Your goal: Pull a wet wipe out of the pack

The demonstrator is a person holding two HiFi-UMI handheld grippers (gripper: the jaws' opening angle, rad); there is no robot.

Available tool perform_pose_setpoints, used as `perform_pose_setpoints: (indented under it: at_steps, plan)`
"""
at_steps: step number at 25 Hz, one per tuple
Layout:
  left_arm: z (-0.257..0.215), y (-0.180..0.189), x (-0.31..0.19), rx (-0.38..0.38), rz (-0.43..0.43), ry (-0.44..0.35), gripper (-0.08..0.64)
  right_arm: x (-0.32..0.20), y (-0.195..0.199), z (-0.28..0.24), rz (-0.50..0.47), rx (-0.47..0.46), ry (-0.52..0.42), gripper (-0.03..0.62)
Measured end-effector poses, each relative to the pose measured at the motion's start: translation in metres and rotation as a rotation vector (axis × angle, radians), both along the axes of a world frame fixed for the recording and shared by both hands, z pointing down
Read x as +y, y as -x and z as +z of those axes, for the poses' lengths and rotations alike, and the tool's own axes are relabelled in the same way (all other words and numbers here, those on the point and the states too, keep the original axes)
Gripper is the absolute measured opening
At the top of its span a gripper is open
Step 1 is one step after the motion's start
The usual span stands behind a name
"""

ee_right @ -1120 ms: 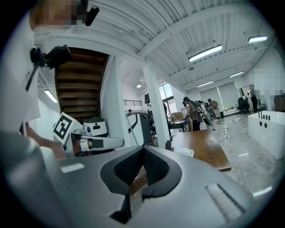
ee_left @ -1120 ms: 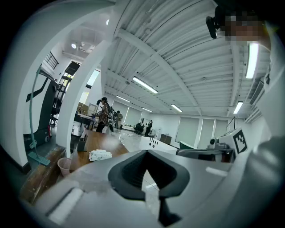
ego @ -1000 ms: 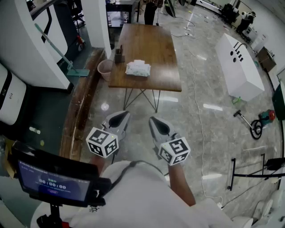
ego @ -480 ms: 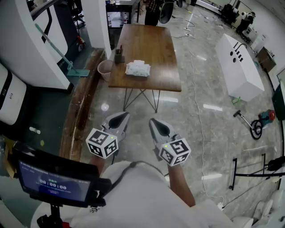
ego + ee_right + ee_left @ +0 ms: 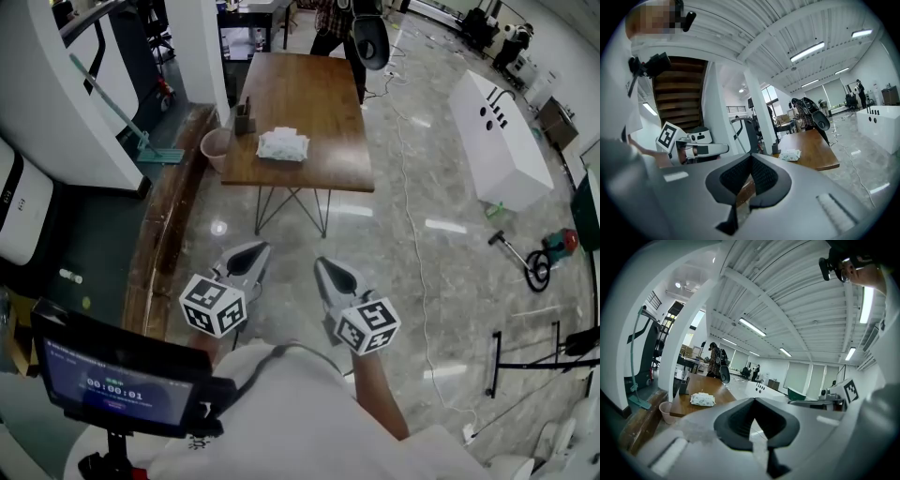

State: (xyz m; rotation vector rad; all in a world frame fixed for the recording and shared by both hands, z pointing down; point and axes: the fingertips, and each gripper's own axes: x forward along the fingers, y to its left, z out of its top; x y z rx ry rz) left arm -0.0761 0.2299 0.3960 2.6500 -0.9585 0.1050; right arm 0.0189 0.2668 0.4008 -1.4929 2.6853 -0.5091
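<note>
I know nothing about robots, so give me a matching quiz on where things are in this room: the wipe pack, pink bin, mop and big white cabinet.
Things:
1. wet wipe pack
2. pink bin
3. mop
4. white cabinet

Places, as the head view shows them:
A. on the floor, right of the table
B. on the floor at the table's left edge
C. on the table
D. propped up at far left, green handle

Pairs: 1-C, 2-B, 3-D, 4-A
</note>
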Motion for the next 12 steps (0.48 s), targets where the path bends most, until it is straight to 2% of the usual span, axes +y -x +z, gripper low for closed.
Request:
perform_pose_setpoints:
  at_steps: [3,7,12]
  plan:
    - [0.004,-0.011,0.007,-0.011,-0.007,0.003,0.005,0.009,-0.014,0.006,0.002,-0.007,0.011,0.006]
    - [0.013,-0.048,0.045,-0.032,-0.03,0.001,0.005,0.048,-0.055,0.019,-0.011,-0.021,0.017,0.006]
    - [0.018,-0.04,0.047,-0.037,-0.066,0.014,0.005,0.047,-0.05,0.023,-0.042,-0.028,0.026,0.006]
